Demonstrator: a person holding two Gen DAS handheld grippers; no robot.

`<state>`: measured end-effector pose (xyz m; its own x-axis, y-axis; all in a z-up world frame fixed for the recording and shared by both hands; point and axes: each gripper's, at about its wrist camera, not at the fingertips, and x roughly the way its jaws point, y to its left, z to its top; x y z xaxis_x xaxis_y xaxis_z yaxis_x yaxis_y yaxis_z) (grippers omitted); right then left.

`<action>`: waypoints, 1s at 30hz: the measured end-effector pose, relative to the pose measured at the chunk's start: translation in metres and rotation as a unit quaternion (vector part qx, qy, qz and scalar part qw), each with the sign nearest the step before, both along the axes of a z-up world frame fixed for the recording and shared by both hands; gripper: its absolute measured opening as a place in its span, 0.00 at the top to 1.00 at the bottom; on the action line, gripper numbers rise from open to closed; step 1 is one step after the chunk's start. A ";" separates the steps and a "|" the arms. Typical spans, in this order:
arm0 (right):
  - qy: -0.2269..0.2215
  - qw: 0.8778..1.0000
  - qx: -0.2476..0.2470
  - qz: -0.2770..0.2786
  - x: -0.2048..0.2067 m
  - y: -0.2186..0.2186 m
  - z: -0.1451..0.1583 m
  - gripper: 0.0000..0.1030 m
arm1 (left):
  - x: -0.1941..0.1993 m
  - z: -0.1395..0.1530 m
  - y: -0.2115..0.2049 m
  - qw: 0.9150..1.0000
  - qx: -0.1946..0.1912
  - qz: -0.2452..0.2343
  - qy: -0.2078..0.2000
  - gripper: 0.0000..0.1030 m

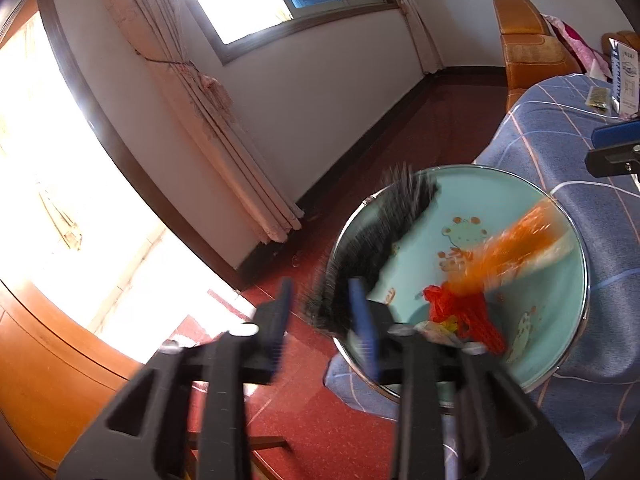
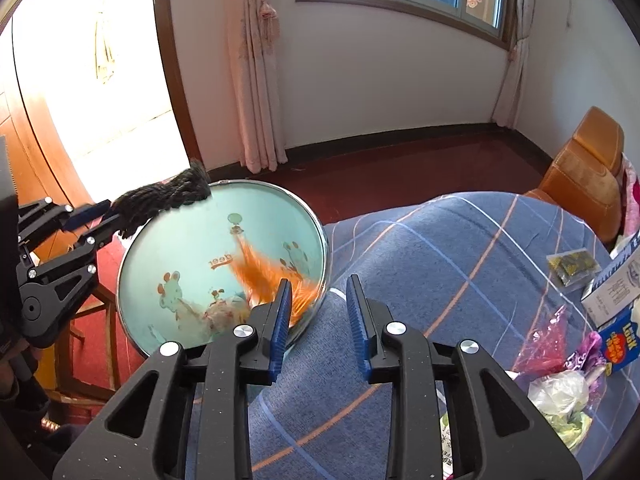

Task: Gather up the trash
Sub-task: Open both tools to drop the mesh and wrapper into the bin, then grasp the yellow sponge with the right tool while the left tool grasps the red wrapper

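A: What sits in the basin [image 2: 180, 248]?

B: The round pale-green basin with cartoon animals printed inside lies on the edge of the table, which is covered by a blue checked cloth [image 2: 440, 248]. Inside it are an orange feathery piece [image 2: 264, 272], blurred in both views, a red net scrap [image 1: 460, 308] and some crumpled pale wrapper [image 2: 218, 318] near the bottom.

A: And the left gripper [image 2: 94, 216]?

B: It is at the far-left rim of the basin. From the right wrist camera a black fuzzy strip [image 2: 164, 200] lies across that rim, one end at the blue pads. From its own camera the pads stand apart, with the strip against the right-hand pad only. I cannot tell whether it truly grips the strip.

A: The right gripper [image 2: 318, 320]?

B: Wide open, nothing between its fingers. It hovers over the cloth just beside the near-right rim of the basin, its left finger overlapping the orange piece in view.

A: Anything else near the basin?

B: Well to the right of it on the cloth: a small packet of dark bits [image 2: 574, 266], a white carton [image 2: 612, 292], a blue box [image 2: 622, 346], pink cellophane [image 2: 548, 344] and a clear plastic bag [image 2: 560, 394].
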<state>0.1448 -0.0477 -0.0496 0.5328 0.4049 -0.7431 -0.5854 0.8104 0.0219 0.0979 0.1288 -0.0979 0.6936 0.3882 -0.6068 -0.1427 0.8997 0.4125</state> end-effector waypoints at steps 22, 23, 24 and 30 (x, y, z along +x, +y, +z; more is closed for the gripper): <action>-0.039 0.969 0.019 -0.244 -0.103 -0.221 0.027 0.49 | -0.018 -0.011 -0.090 0.986 -0.105 -0.125 0.008 0.28; -0.037 0.966 0.025 -0.253 -0.110 -0.226 0.023 0.49 | -0.020 -0.013 -0.099 0.986 -0.104 -0.133 0.011 0.28; -0.034 0.963 0.035 -0.265 -0.119 -0.230 0.019 0.49 | -0.023 -0.015 -0.106 0.985 -0.103 -0.138 0.011 0.28; 0.003 0.956 0.047 -0.289 -0.152 -0.232 -0.022 0.45 | -0.036 -0.010 -0.127 0.980 -0.106 -0.168 0.005 0.26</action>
<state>-0.0069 -0.2796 -0.0717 0.6839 0.1087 -0.7214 -0.0402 0.9930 0.1115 0.0616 0.0019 -0.1084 0.7540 0.0034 -0.6569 0.1802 0.9606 0.2117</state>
